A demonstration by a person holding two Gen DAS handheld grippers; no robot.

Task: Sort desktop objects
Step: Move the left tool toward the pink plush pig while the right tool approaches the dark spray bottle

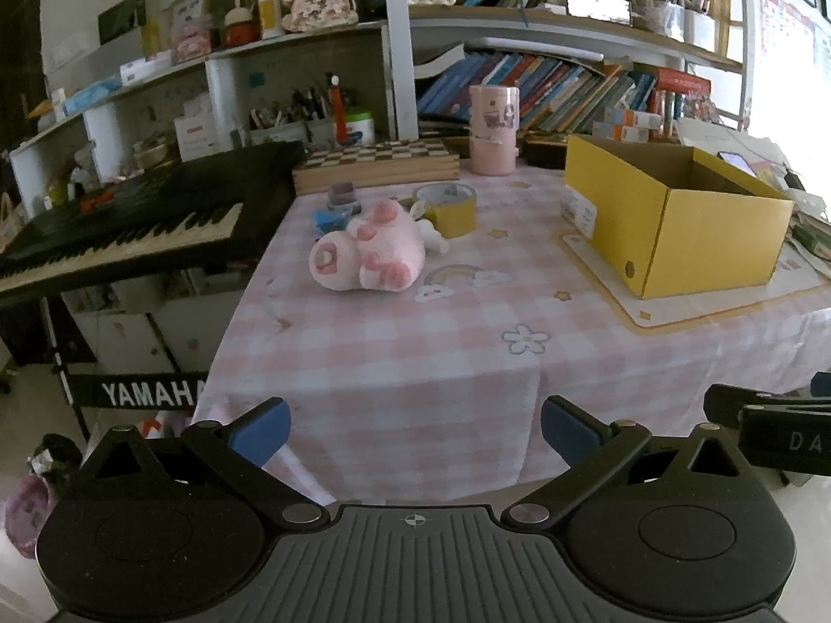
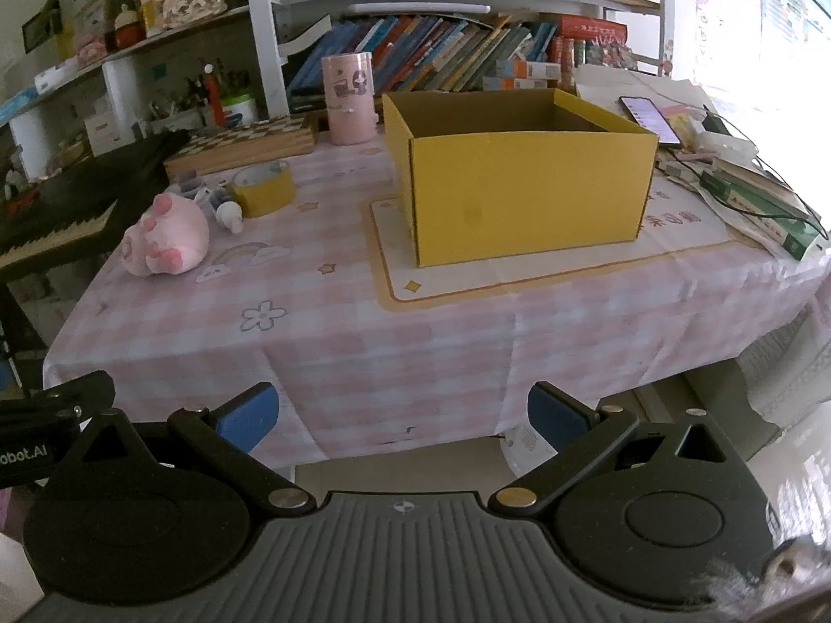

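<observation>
Phone [image 2: 649, 117] beside the yellow box [image 2: 524, 197] shows only in my right view.
Both my left hand-held gripper [image 1: 415, 428] and right hand-held gripper [image 2: 404, 415] gape wide, holding nothing.

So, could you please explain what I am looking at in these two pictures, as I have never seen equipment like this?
There is no robot arm here. A person holds a hand-held gripper in each hand, and each gripper carries a wide-angle camera looking forward along its two blue-padded fingers. One picture comes from the left gripper, the other from the right gripper. Both are open, hold nothing, and sit short of the table edge. On the pink checked tablecloth lie a pink plush toy, a roll of yellow tape and a few small items behind them that are too small to name. To the right stands an open yellow cardboard box, where the things would presumably be sorted.
</observation>
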